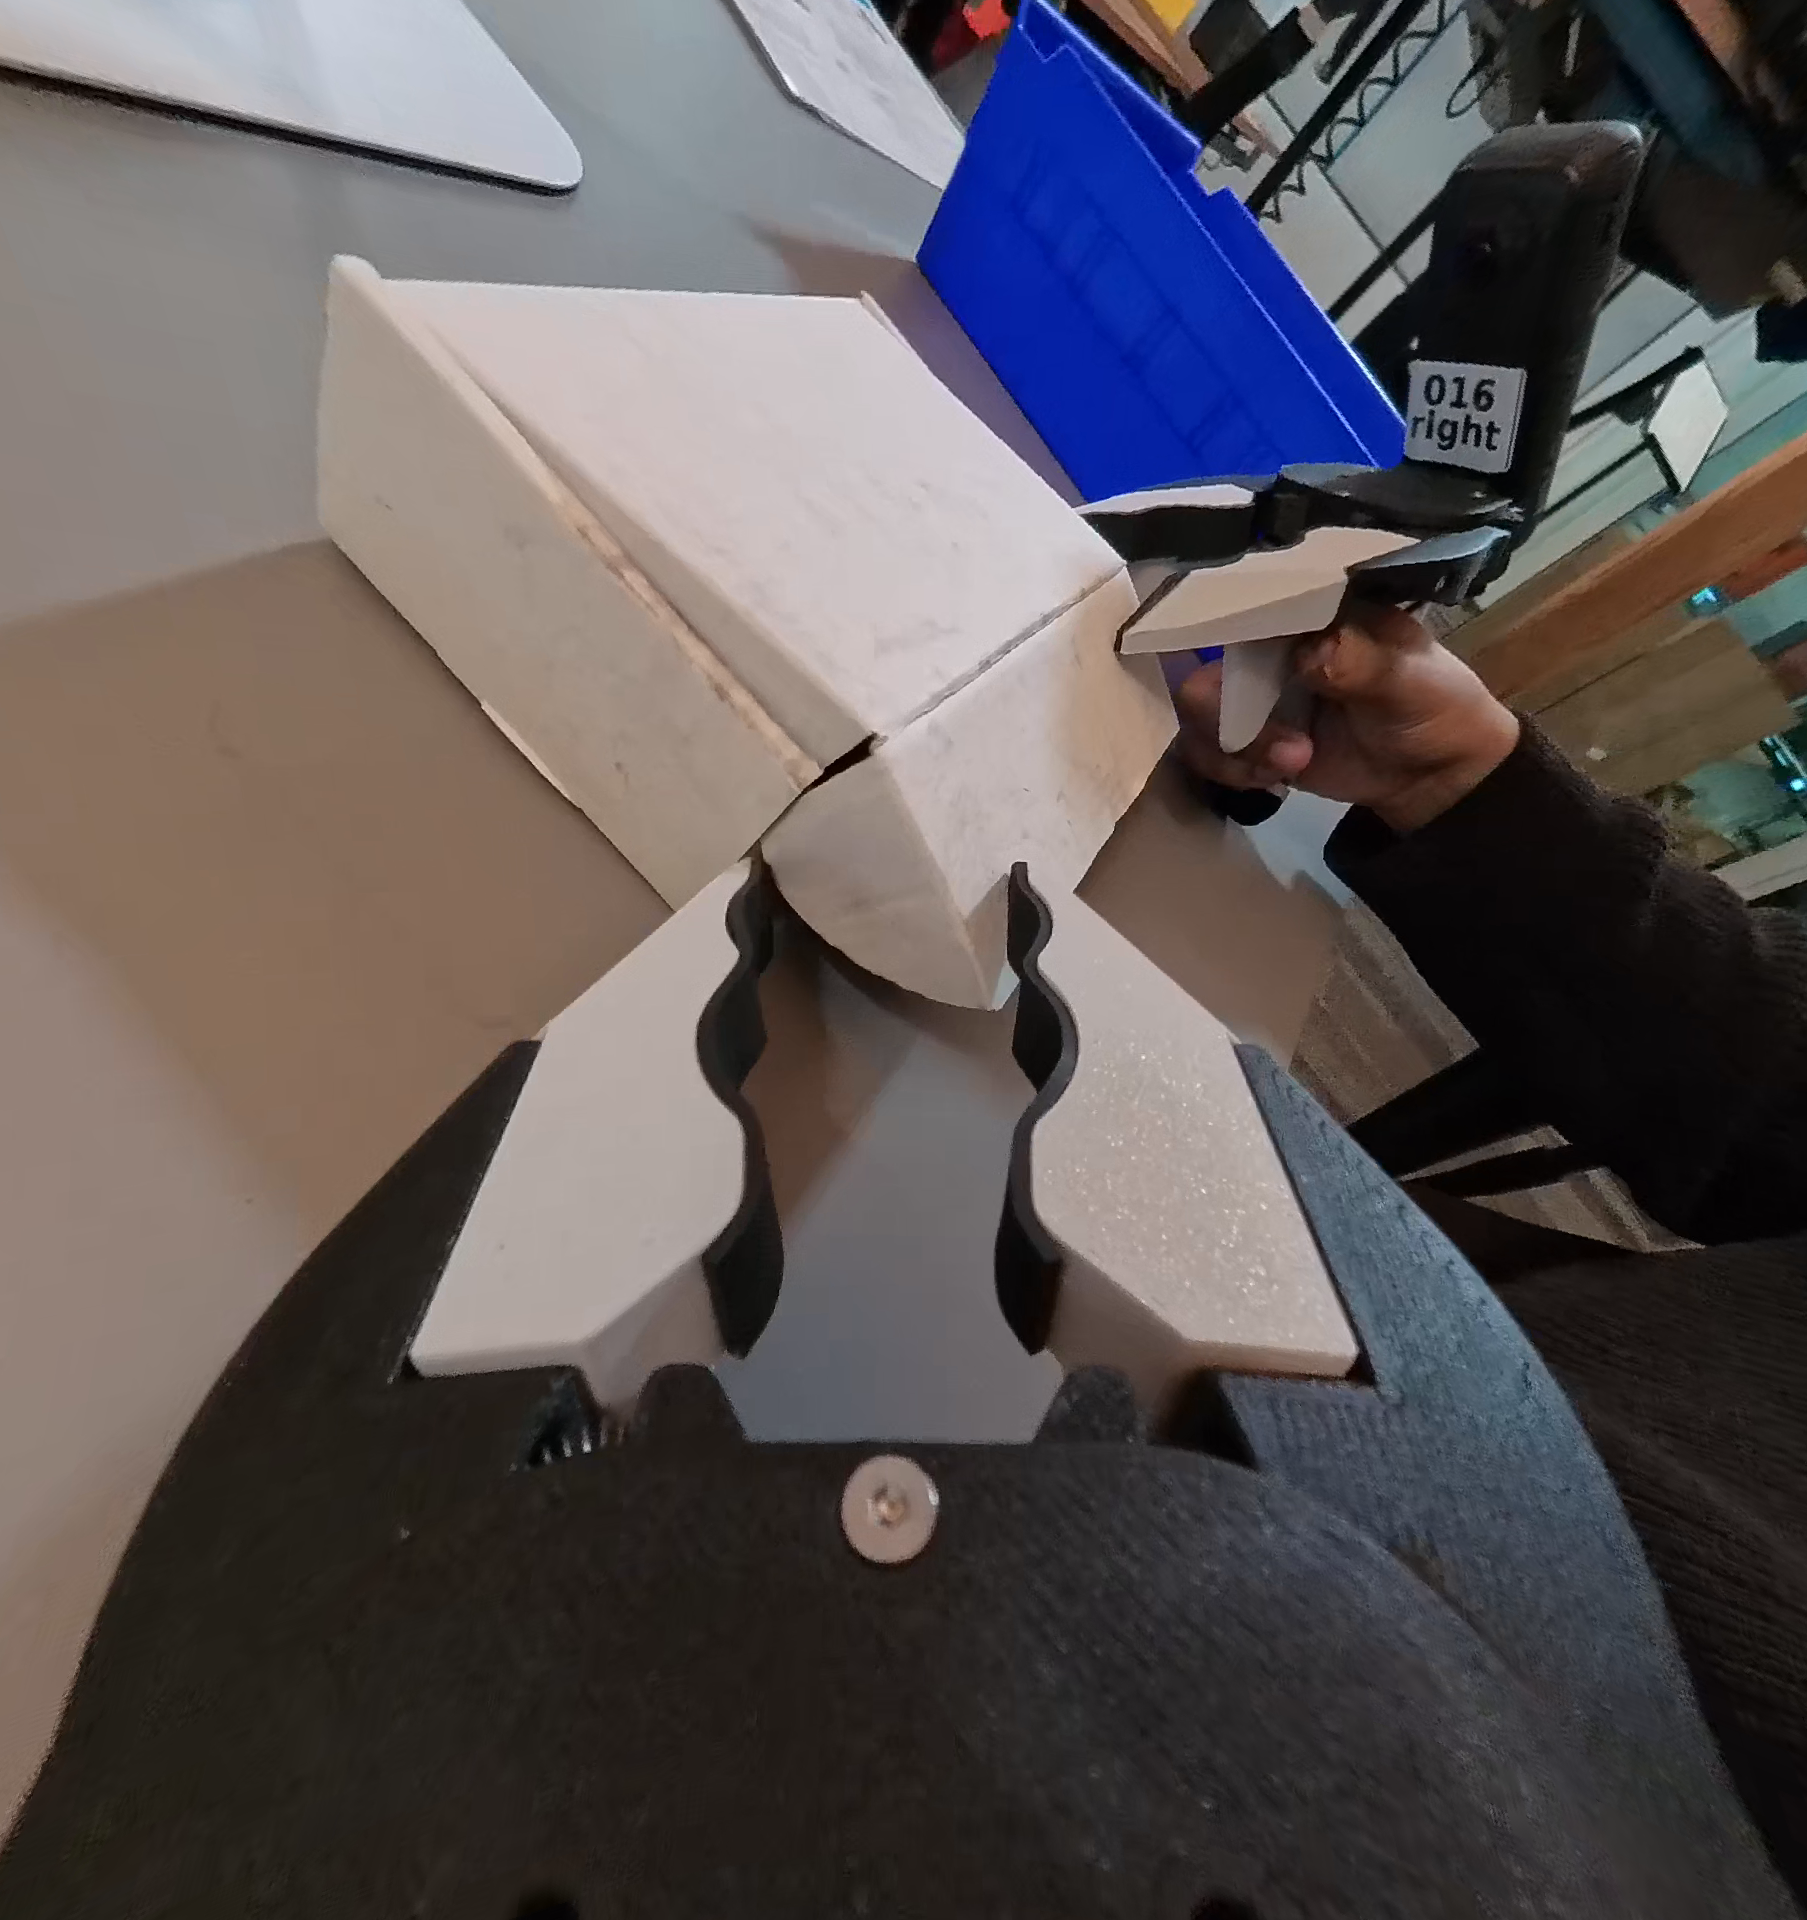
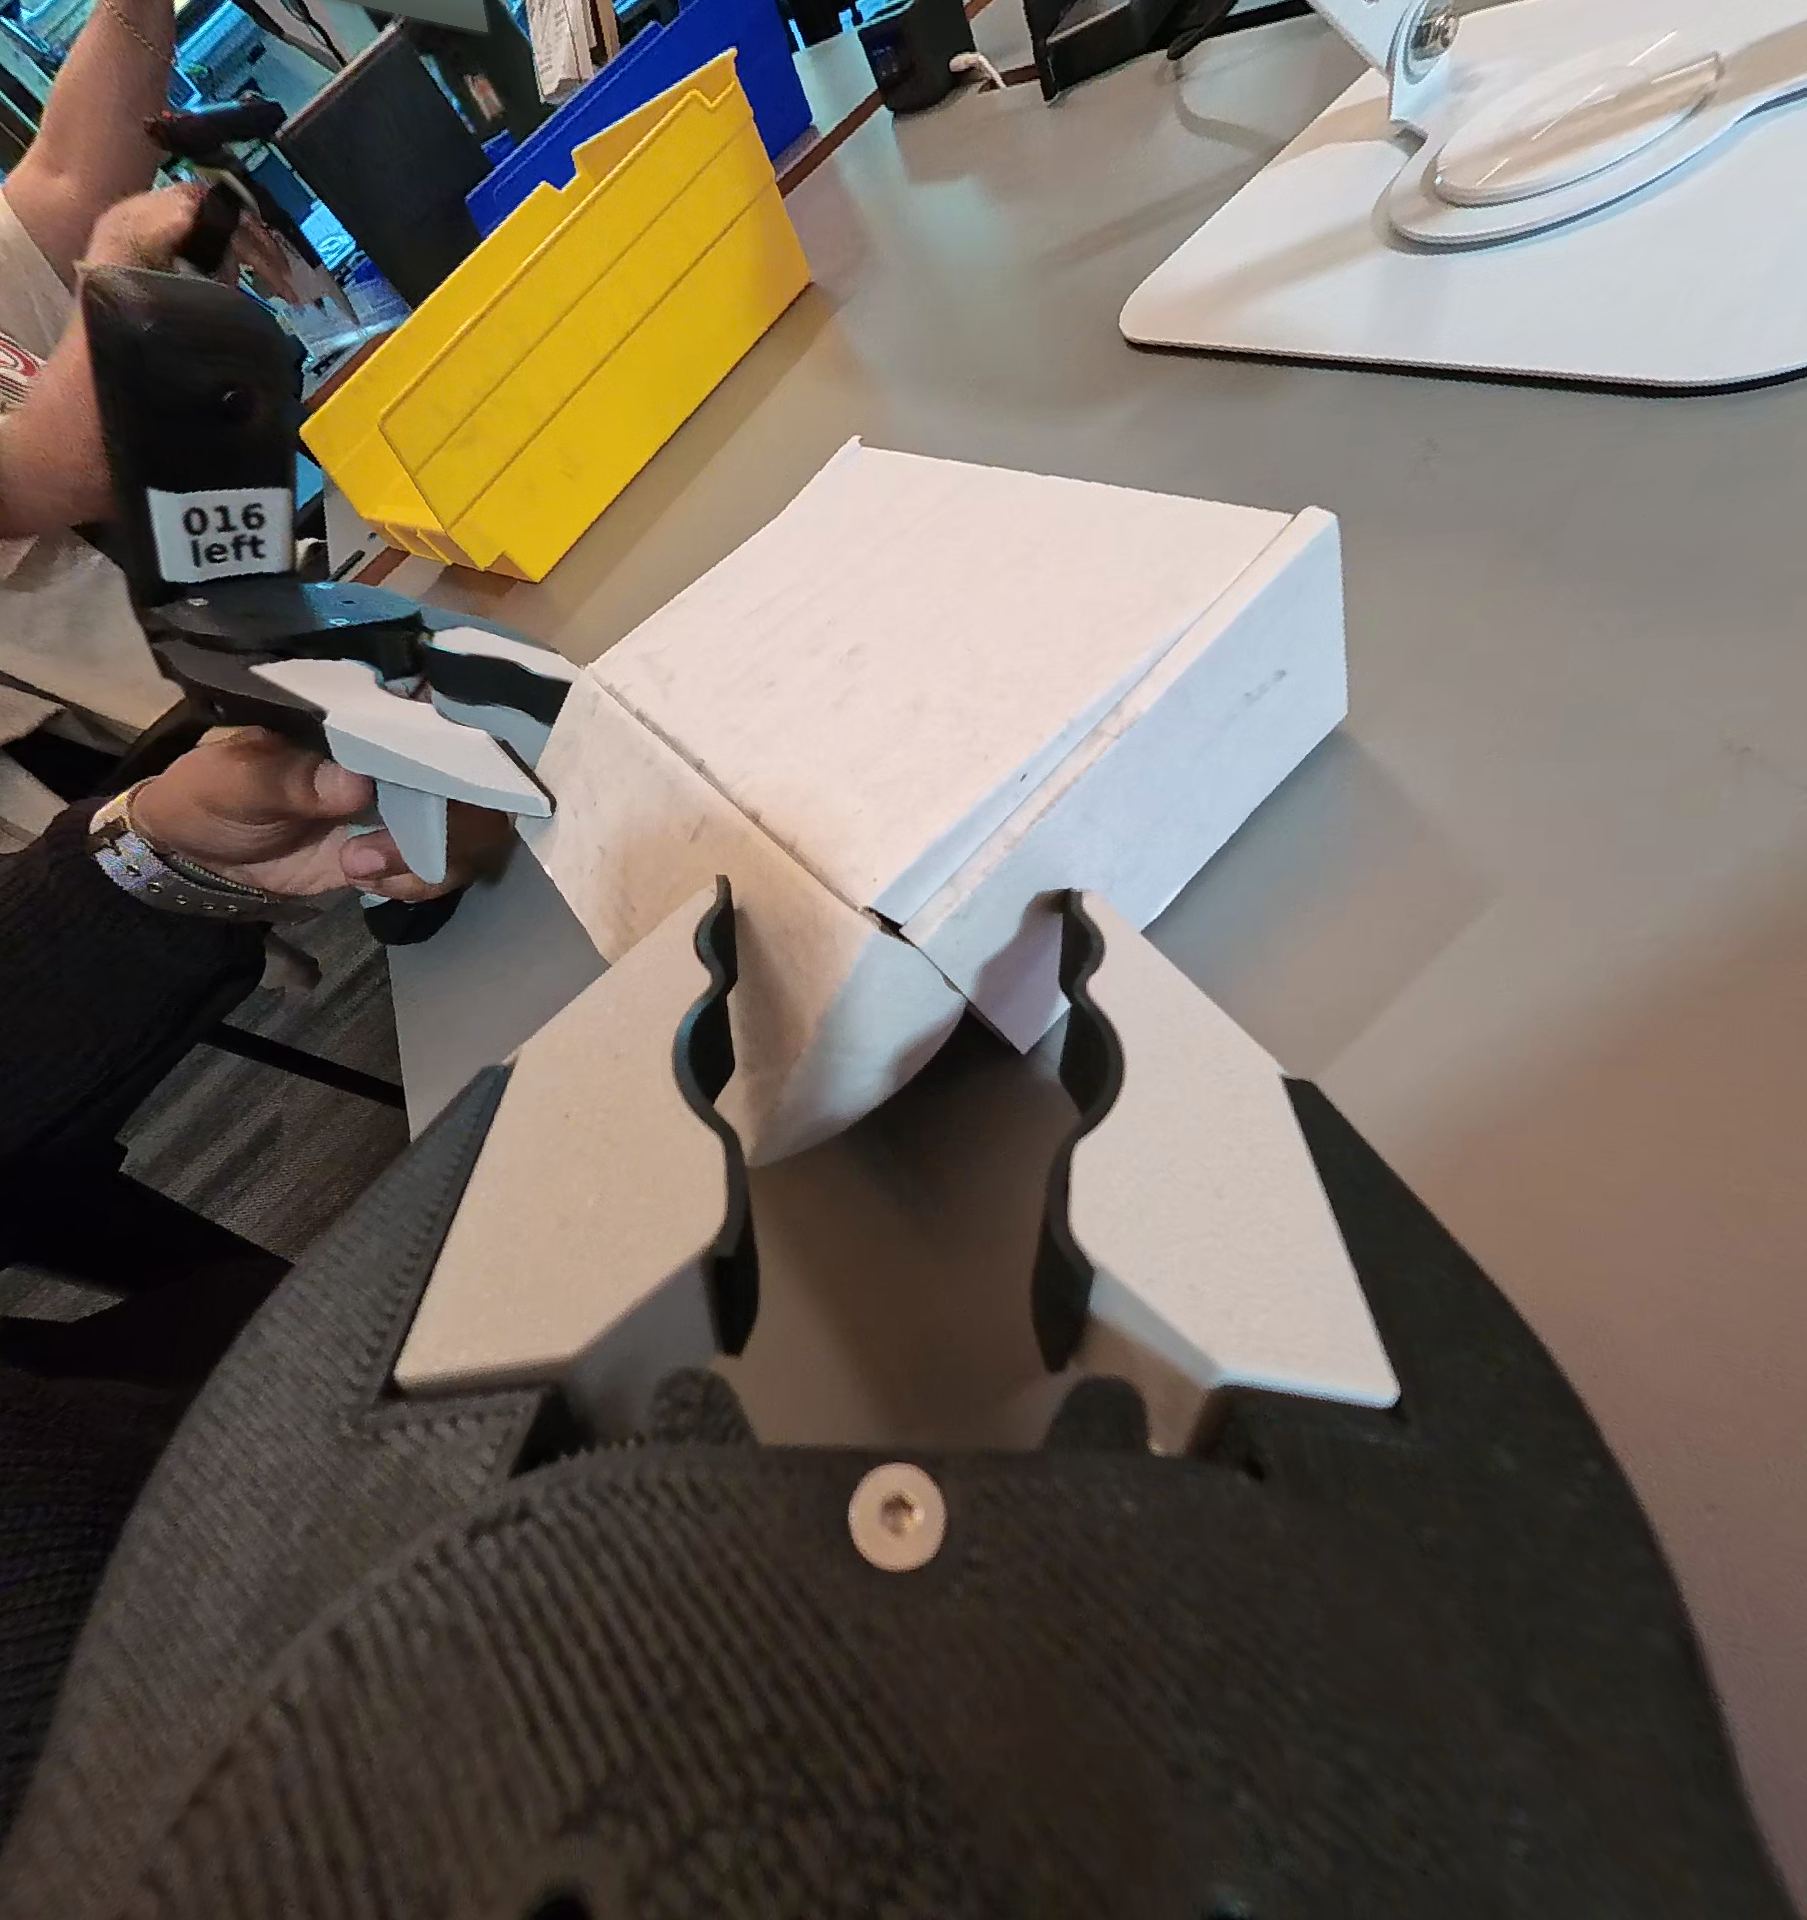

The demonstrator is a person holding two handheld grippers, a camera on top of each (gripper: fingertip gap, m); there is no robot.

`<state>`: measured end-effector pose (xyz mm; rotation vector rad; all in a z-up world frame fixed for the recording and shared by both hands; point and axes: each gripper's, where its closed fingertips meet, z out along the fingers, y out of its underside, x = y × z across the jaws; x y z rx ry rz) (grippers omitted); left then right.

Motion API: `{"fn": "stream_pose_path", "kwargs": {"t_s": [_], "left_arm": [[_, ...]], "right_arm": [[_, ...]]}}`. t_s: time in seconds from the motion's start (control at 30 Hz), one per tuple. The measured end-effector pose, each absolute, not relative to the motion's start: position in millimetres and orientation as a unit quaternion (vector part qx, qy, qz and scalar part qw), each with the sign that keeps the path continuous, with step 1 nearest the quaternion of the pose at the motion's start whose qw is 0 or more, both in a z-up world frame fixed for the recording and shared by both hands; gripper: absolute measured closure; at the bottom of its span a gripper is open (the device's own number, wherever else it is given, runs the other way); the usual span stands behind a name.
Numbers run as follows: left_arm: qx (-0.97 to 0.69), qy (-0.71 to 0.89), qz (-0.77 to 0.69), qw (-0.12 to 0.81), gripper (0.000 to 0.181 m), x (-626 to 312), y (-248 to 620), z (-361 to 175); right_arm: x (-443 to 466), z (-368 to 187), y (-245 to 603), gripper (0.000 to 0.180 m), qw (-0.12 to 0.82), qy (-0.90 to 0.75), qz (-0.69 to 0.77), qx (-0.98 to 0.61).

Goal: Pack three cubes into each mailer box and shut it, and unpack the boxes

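Note:
A white mailer box (image 1: 774,499) lies on the grey table with its lid down; it also shows in the right wrist view (image 2: 940,665). Its front flap (image 1: 992,769) slopes out over the near edge, with a rounded ear at each end. My left gripper (image 1: 888,894) is open, its fingers on either side of the left ear. My right gripper (image 2: 897,904) is open, its fingers on either side of the right ear (image 2: 857,1039). Each gripper shows in the other's view, at the flap's opposite end: the right one (image 1: 1138,592) and the left one (image 2: 551,748). No cubes are visible.
A blue bin (image 1: 1138,281) stands right behind the box on its right. A yellow bin (image 2: 587,343) stands to the box's left, with another blue bin (image 2: 670,73) behind it. A white monitor base (image 2: 1501,249) lies at the back. The table edge (image 2: 400,997) runs just beneath the flap.

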<state>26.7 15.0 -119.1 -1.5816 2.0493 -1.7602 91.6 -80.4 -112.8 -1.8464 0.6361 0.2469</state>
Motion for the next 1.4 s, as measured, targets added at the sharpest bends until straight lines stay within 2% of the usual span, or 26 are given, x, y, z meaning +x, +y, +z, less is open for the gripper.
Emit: {"fn": "stream_pose_path", "kwargs": {"t_s": [0.23, 0.57, 0.83, 1.13, 1.27, 1.4], "left_arm": [[-0.504, 0.683, -0.528, -0.001, 0.130, 23, 7, -130], [-0.508, 0.678, -0.530, 0.015, 0.129, 27, 13, -128], [-0.520, 0.627, -0.578, -0.051, 0.135, 23, 29, -116], [-0.477, 0.627, -0.616, 0.001, 0.130, 26, 28, -95], [-0.485, 0.657, -0.575, 0.042, 0.146, 29, 24, -108], [-0.487, 0.657, -0.574, 0.045, 0.148, 30, 22, -109]], "right_arm": [[91, -110, -81, 0.124, 0.561, 0.265, 0.111, -0.776], [88, -113, -79, 0.120, 0.552, 0.261, 0.119, -0.783], [97, -107, -86, 0.119, 0.571, 0.281, 0.115, -0.763], [94, -108, -85, 0.119, 0.565, 0.265, 0.091, -0.776], [93, -109, -84, 0.119, 0.562, 0.260, 0.082, -0.781], [91, -110, -82, 0.119, 0.558, 0.254, 0.077, -0.786]]}}
